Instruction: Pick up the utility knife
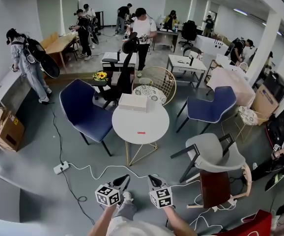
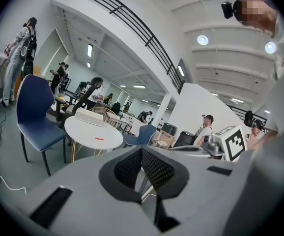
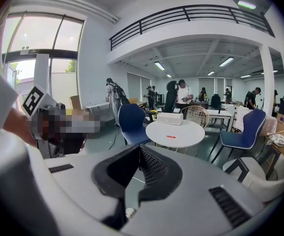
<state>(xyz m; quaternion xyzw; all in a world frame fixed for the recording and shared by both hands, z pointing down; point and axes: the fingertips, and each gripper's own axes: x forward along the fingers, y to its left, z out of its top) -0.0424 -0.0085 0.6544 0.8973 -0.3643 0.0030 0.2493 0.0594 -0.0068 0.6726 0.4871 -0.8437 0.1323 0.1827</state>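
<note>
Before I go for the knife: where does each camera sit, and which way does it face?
Head view: on the person's head, looking steeply down at the round table with the utility knife; arms, left gripper and right gripper show at the bottom.
Left gripper view: rides the left gripper, facing the table past its shut jaws; the right gripper's marker cube shows at right.
Right gripper view: rides the right gripper, facing the table past its shut jaws.
Shared by all: table, knife.
</note>
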